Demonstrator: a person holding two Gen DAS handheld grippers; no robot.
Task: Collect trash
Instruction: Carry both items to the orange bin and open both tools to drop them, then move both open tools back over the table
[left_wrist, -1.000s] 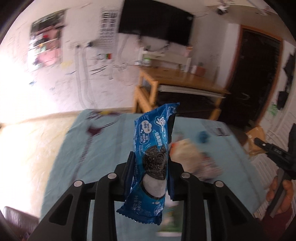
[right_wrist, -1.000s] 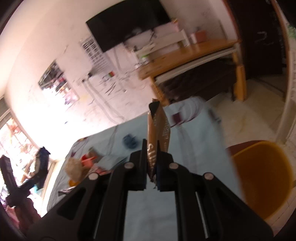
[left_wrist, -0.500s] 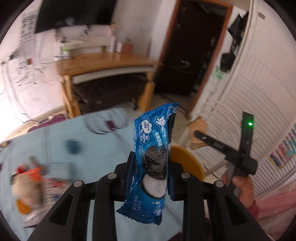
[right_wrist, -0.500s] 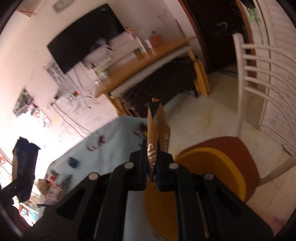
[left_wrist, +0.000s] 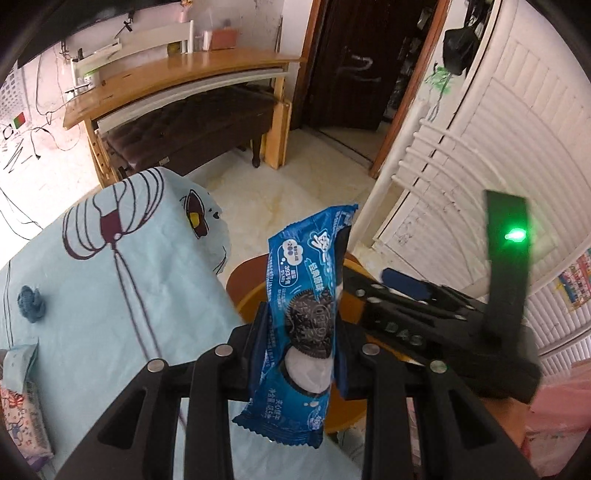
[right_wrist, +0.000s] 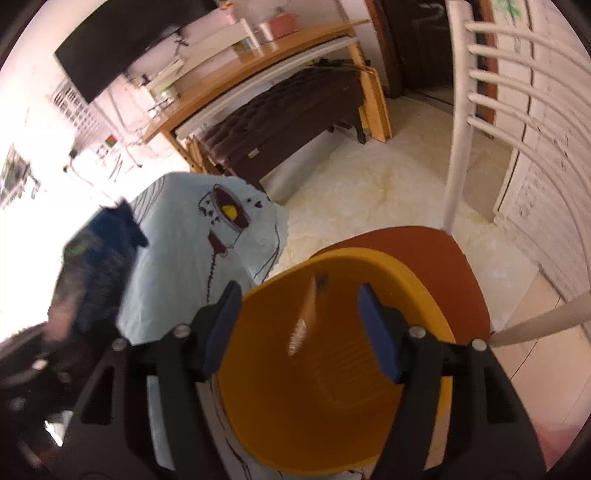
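Right gripper, jaws just spread, releases a brown wrapper over the yellow plastic bin; left gripper pinches 1 blue cookie wrapper, awaiting disposal.

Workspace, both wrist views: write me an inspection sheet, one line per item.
Surface: table under a light blue patterned cloth.
Job's things: blue cookie wrapper in the left gripper; brown wrapper loose over the yellow bin, which sits on a chair seat.
Clutter: small blue knot and tissue pack on the cloth.
Grippers: left shut on the cookie wrapper; right gripper has just been opening, its jaws apart, nothing gripped.
Cables: wires on the wall beside the wooden desk.
Surroundings: dark door, white slatted doors.
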